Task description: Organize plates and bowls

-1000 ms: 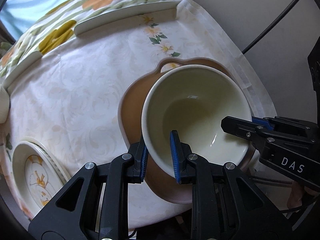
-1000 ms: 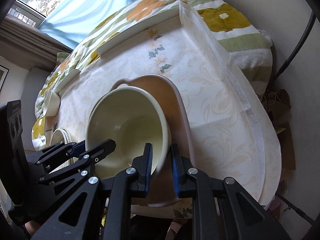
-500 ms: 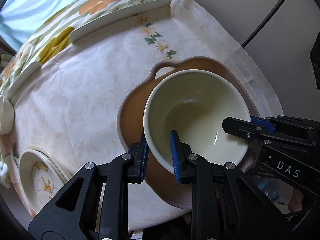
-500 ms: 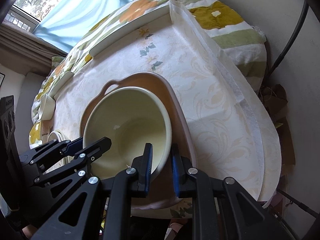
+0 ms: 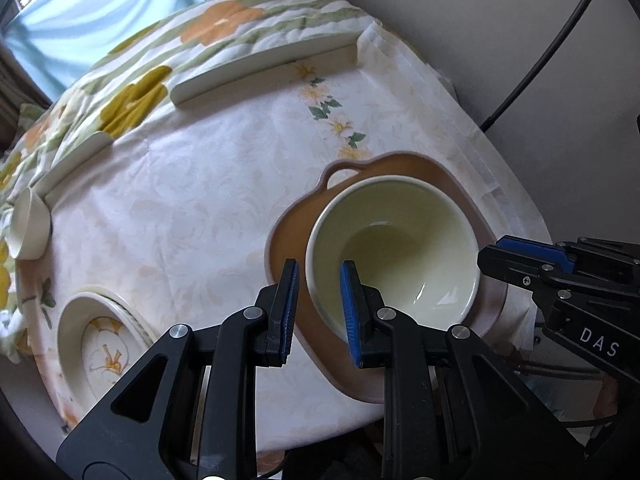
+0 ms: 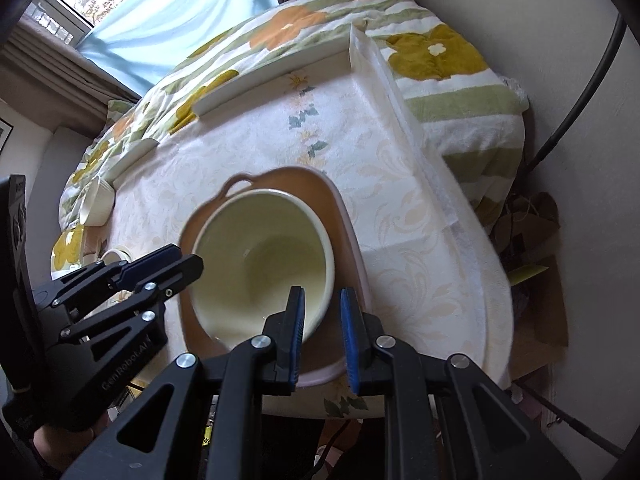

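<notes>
With both grippers clamped on opposite rims, left gripper (image 5: 318, 306) and right gripper (image 6: 322, 334), I hold the empty cream bowl (image 5: 394, 254) over the brown handled dish (image 5: 288, 256).

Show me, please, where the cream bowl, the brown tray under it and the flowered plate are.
cream bowl (image 5: 400, 248): left wrist view, inner wall.
brown tray (image 5: 292, 248): left wrist view, bare left part.
flowered plate (image 5: 104, 352): left wrist view, painted centre.
</notes>
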